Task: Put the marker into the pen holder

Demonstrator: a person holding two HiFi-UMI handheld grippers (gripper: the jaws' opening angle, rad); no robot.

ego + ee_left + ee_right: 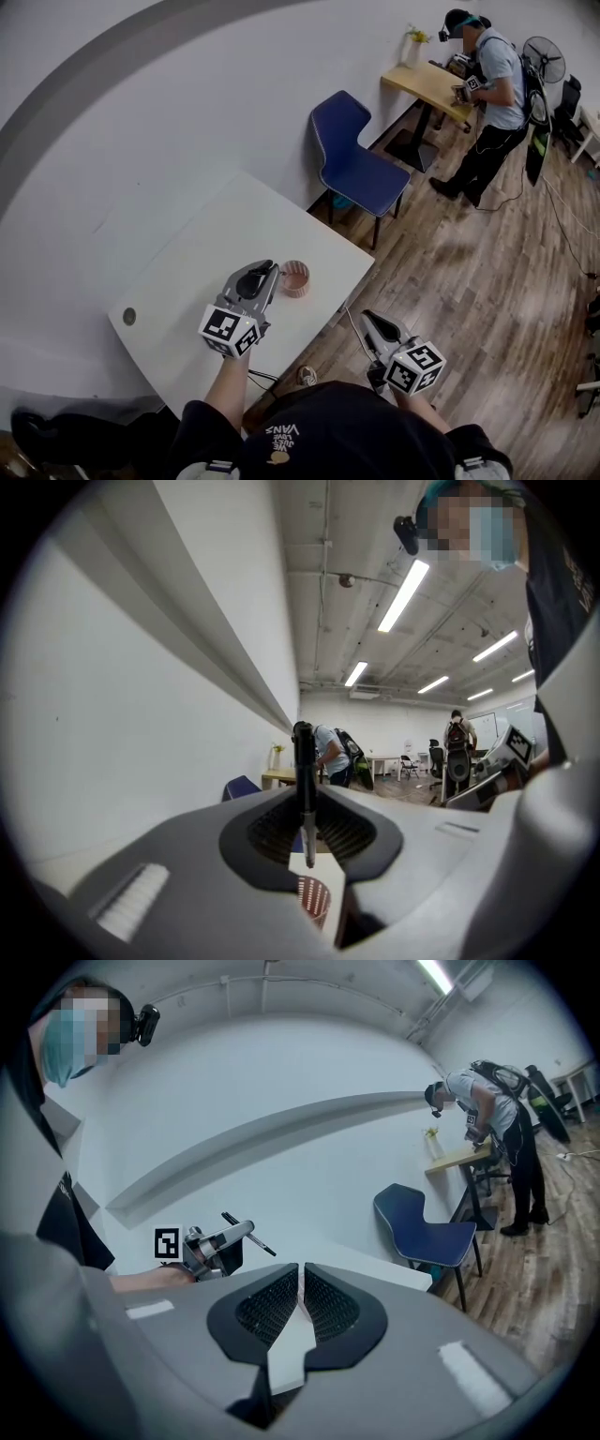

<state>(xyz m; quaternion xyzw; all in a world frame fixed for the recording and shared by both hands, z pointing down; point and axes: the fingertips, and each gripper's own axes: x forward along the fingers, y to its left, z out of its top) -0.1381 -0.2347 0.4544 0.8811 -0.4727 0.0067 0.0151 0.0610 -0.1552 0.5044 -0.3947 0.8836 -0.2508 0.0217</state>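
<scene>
My left gripper (265, 275) is over the white table (216, 244), shut on a black marker (304, 794) that stands upright between its pads. The pinkish ribbed pen holder (295, 278) stands on the table just right of the jaw tips; in the left gripper view the pen holder (315, 900) shows low, just below the marker's tip. My right gripper (368, 321) hangs off the table's near right edge, over the wooden floor. Its jaws (302, 1274) are shut with nothing between them. From the right gripper view the left gripper (217, 1244) and the marker (249, 1235) show at the left.
A blue chair (354, 161) stands behind the table's far corner. Further back a person (492, 89) bends over a wooden table (429, 86), with a fan (544, 58) beside. A small round disc (129, 317) lies at the white table's left corner. The wall runs along the left.
</scene>
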